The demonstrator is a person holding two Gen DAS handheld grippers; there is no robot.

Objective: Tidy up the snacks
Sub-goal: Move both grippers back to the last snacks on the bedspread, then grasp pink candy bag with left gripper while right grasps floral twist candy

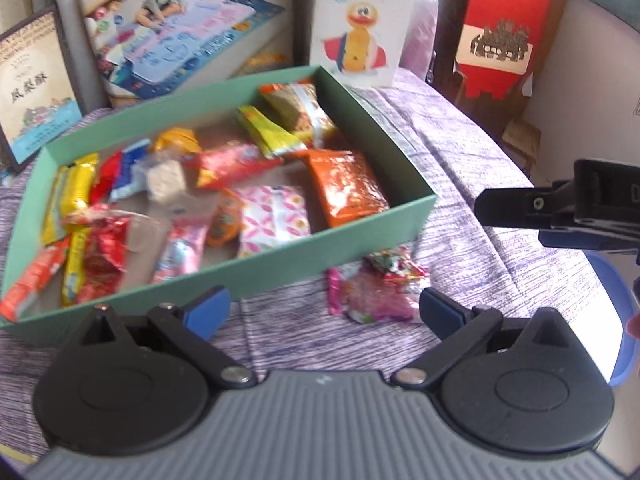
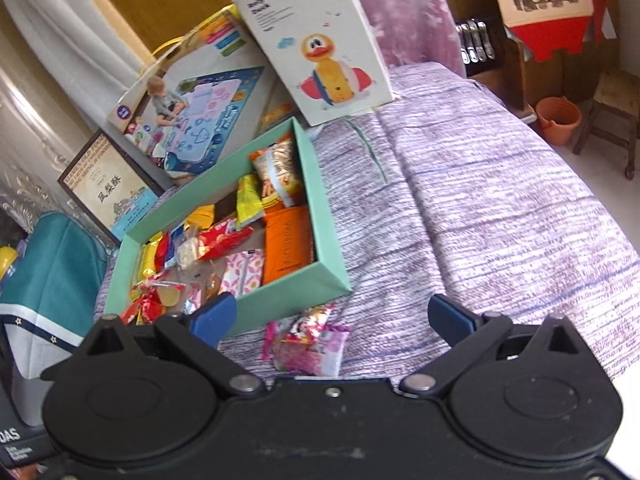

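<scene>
Pink snack packet (image 2: 306, 346) lies outside green box (image 2: 328, 248) on purple bedspread (image 2: 480, 220). Right gripper (image 2: 330, 320) open, empty; straddle packet, close gently. Left gripper (image 1: 324, 308) open, empty.

Left wrist view: I look along my left gripper (image 1: 324, 312) from low and close, facing the mint-green cardboard snack box (image 1: 280, 268) at 11 o'clock.
Right wrist view: higher, further back, tilted; box (image 2: 296, 292) at 10 o'clock.
Shared: box, pink crinkly snack packet (image 1: 376, 292) (image 2: 308, 344), purple striped cloth (image 1: 460, 168) (image 2: 480, 220), white duck-printed carton (image 1: 356, 24) (image 2: 320, 44).
</scene>
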